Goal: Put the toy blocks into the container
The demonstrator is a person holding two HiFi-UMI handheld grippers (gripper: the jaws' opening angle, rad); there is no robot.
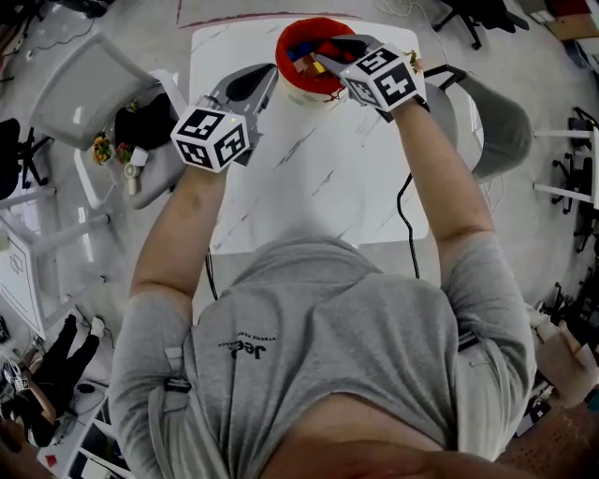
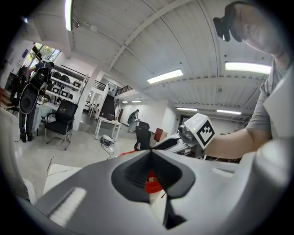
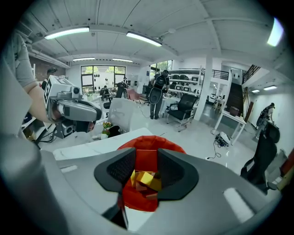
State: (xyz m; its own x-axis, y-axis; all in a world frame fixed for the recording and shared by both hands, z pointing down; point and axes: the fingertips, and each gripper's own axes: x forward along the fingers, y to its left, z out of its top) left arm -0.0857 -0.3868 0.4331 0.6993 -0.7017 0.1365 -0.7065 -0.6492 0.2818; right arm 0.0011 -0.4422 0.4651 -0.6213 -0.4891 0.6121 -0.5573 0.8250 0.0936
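Pinched a yellow toy block (image 3: 147, 180) between the jaws of the right hand-held gripper (image 1: 324, 56), with the pads part-way apart and pressed on the block's two sides. Held that block just above the open mouth of the red container (image 1: 309, 28), at the top centre of the head view. Hung it over other toy blocks (image 1: 301, 54) in blue, red and yellow lying inside. Poised the left hand-held gripper (image 1: 265, 80) just beside the container's left rim, lower and further left in the frame. Pressed its jaws together at the tips, empty, with only a sliver of red showing below them in the left gripper view. Stood the container on the white marbled tabletop (image 1: 318, 168), near its far edge.
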